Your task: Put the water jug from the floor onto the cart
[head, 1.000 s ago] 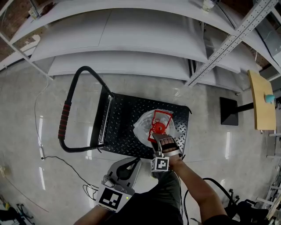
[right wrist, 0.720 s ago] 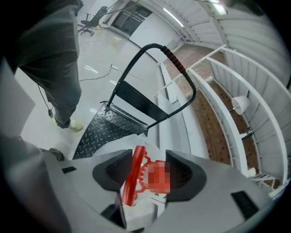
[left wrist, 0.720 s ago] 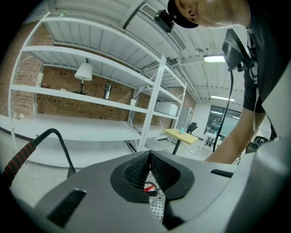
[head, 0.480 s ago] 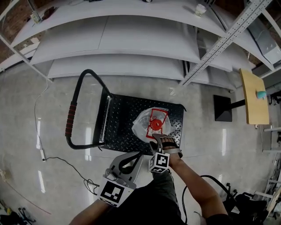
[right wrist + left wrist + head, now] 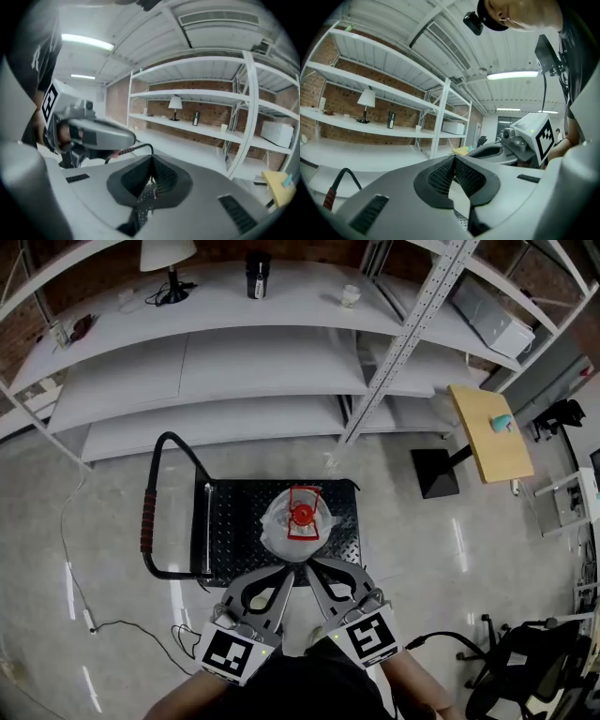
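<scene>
The clear water jug [image 5: 298, 521], with a red cap and a red handle, stands upright on the black cart deck [image 5: 230, 521]. Both grippers hang side by side above the cart's near edge, apart from the jug. My left gripper [image 5: 292, 570] is shut with nothing in it; in the left gripper view its pads [image 5: 453, 161] meet. My right gripper [image 5: 314, 564] has just been closing and is now shut with nothing between its jaws; its pads [image 5: 151, 161] touch. Each gripper shows in the other's view: the right gripper [image 5: 520, 140] and the left gripper [image 5: 93, 131].
The cart's black push handle [image 5: 148, 521] with a red grip rises at its left. White shelving [image 5: 234, 362] with a lamp and cups stands behind the cart. A small wooden table [image 5: 487, 427] is at the right. A cable [image 5: 122, 624] lies on the floor at the left.
The right gripper came off the jug's red handle, rose and shut. The left gripper rose too. The head view pulled back and up; the jug stays on the cart.
</scene>
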### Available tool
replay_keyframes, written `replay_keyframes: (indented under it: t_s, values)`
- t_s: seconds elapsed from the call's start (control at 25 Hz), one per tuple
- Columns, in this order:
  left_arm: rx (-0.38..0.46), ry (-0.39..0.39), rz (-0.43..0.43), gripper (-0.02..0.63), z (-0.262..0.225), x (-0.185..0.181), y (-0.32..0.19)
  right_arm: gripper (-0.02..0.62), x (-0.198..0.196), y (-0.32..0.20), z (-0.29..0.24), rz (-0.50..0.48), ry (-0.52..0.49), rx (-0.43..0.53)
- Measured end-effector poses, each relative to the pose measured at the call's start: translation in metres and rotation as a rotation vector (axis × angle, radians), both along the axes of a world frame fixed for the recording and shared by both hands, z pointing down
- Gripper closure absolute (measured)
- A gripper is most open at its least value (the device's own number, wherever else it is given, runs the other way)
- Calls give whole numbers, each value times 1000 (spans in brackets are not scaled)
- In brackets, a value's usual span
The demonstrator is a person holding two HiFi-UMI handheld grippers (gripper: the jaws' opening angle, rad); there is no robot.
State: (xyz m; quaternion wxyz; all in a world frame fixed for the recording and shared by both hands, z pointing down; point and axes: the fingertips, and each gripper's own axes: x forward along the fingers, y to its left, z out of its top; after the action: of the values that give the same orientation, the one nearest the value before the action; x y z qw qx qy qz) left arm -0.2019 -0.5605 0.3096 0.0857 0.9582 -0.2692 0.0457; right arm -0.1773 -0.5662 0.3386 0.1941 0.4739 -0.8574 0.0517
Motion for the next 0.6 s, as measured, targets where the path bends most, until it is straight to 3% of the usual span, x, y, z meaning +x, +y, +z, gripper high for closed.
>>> replay_keyframes:
  t_s: [0.12,0.36,0.6]
  values:
    - [24,-5,13,603,-16,11,47,592,9,42,-28,18,-88,57]
    - [37,-12,-16,603,-10,31,180,594,33,172,-18,29,-151,33]
    - [-67,-62,-66,603,23,50,347,594,57,332,-2,14,-186,11]
